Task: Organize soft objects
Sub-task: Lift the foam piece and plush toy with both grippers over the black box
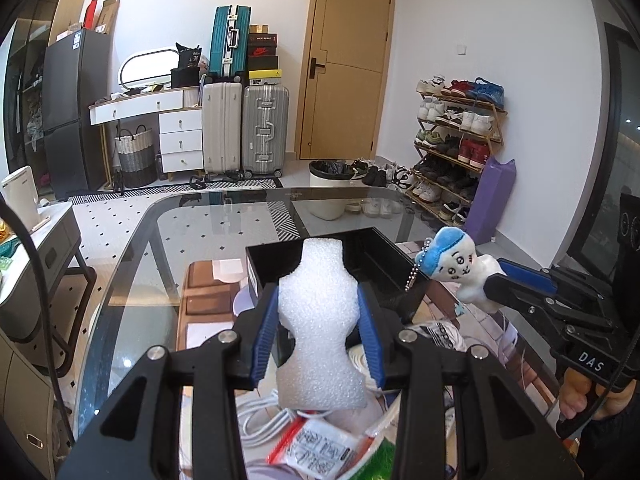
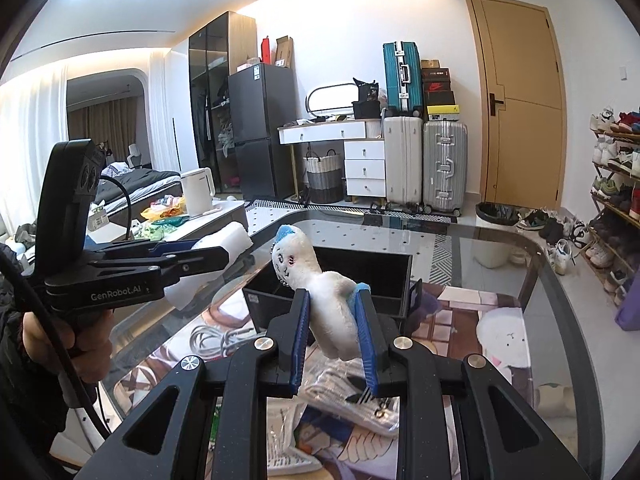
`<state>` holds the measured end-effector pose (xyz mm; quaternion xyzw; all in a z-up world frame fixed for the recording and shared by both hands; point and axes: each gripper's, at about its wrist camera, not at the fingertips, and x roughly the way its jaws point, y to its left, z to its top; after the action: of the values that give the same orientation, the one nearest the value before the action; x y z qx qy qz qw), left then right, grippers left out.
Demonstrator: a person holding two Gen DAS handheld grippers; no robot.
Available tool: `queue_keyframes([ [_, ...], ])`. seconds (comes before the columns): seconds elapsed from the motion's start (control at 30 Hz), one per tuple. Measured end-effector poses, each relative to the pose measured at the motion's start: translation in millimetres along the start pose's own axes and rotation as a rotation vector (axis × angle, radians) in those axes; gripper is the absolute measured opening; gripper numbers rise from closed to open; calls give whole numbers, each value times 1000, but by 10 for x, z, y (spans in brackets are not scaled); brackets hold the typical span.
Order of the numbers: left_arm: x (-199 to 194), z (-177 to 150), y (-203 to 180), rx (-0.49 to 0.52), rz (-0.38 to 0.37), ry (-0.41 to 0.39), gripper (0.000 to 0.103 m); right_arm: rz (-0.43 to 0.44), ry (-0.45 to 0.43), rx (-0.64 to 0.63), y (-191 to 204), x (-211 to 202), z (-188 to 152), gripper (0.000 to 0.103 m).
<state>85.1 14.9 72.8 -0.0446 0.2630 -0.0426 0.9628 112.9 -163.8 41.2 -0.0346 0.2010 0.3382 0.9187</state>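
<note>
My left gripper [image 1: 318,312] is shut on a white foam piece [image 1: 320,320], squeezed at its waist and held above the table in front of the black box [image 1: 384,260]. My right gripper [image 2: 334,316] is shut on a small white plush toy [image 2: 328,304] with a blue cap and a ball chain. The plush [image 1: 460,264] and the right gripper [image 1: 516,284] also show in the left wrist view, just right of the box. In the right wrist view the left gripper [image 2: 216,250] holds the foam [image 2: 228,240] left of the box [image 2: 384,276].
The glass table [image 1: 200,232] has a patterned mat under it. White cables [image 1: 260,420], plastic packets [image 1: 320,452] and a bagged white garment [image 2: 360,400] lie near the front. A white cushion with a face [image 2: 504,340] lies at right. Suitcases, a bin and a shoe rack stand beyond.
</note>
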Motion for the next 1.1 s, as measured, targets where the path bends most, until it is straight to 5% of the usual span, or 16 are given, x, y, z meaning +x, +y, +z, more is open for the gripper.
queue_keyframes([
  [1.1, 669, 278, 19, 4, 57, 51, 37, -2, 26, 20, -277, 485, 276, 23],
])
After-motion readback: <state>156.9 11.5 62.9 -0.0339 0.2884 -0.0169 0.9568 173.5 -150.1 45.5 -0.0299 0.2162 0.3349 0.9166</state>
